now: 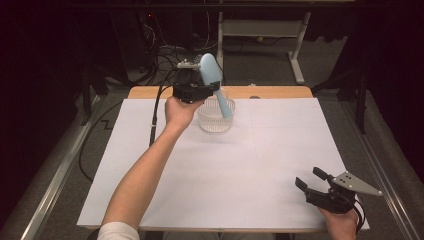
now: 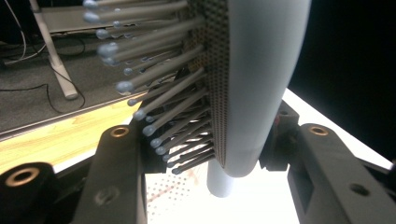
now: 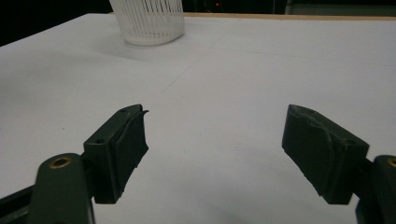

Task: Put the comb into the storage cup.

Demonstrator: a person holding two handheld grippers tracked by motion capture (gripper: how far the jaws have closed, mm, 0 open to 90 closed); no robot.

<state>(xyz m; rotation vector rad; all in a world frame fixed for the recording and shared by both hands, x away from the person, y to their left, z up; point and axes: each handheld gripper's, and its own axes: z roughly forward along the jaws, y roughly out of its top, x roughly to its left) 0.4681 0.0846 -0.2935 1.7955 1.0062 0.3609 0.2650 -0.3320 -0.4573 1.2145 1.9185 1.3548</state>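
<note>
Between the jaws of the left hand-held gripper [image 1: 202, 90], a blue hairbrush [image 1: 214, 80] is pinched, handle dipping into the basket [image 1: 215, 122] below. Next, I judge: lower and release. Right hand-held gripper [image 1: 311, 181] rests spread on the tabletop [image 1: 240, 165].

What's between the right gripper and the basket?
Only bare white table, seen in the high view and the right gripper view; nothing lies between the right gripper and the basket.
</note>
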